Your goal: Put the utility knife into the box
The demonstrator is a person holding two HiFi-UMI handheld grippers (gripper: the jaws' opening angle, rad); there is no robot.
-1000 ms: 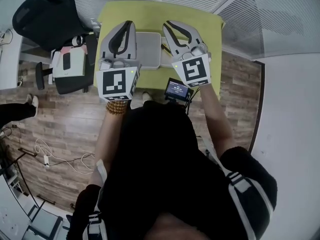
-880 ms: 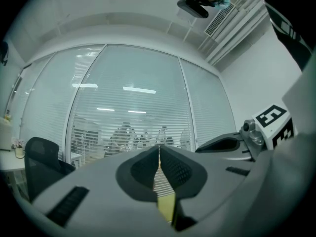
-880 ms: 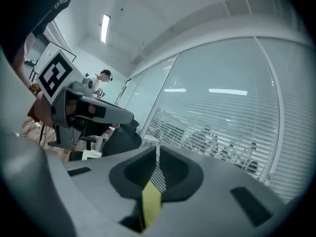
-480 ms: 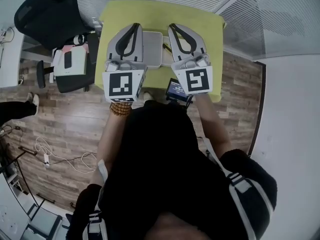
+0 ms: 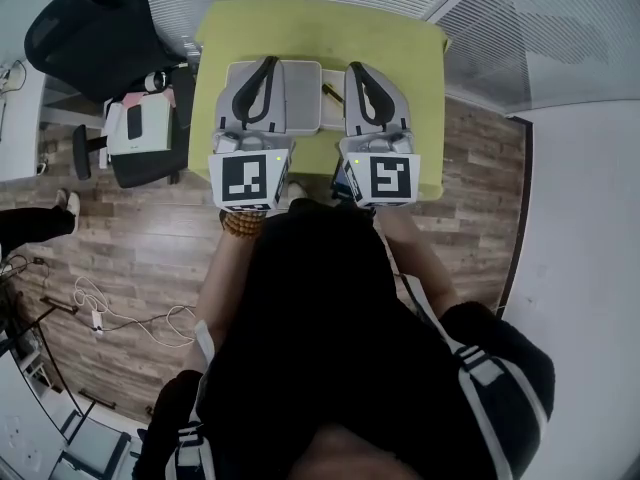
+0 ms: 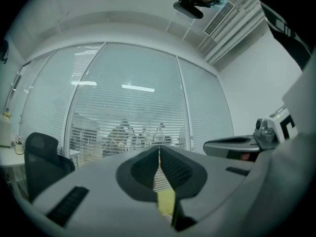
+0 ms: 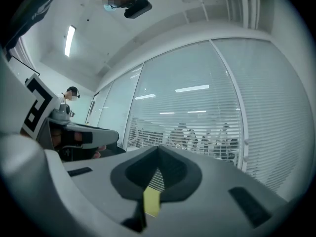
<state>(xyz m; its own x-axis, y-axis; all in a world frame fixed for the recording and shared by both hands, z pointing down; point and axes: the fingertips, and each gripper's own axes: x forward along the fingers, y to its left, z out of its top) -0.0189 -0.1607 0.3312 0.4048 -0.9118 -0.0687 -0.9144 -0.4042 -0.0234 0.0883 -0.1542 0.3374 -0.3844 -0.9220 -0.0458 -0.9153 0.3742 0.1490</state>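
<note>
In the head view a white box (image 5: 298, 98) lies on the green table (image 5: 320, 28). A small yellow and black utility knife (image 5: 331, 92) lies just right of the box. My left gripper (image 5: 266, 64) hovers over the box's left side, shut and empty. My right gripper (image 5: 357, 70) hangs just right of the knife, its jaws closed with nothing between them. In the left gripper view the left gripper's (image 6: 158, 149) tips meet in front of window blinds; in the right gripper view the right gripper (image 7: 158, 150) looks the same. Neither gripper view shows the knife or the box.
A black office chair (image 5: 90, 33) and a seat piled with papers (image 5: 140, 128) stand left of the table. A small screen (image 5: 343, 176) peeks out under the right gripper at the table's near edge. Glass walls with blinds (image 6: 133, 112) stand beyond the table.
The right gripper's jaws have closed. Both grippers have swung from a splayed stance to side by side and parallel, pointing straight away from the person.
</note>
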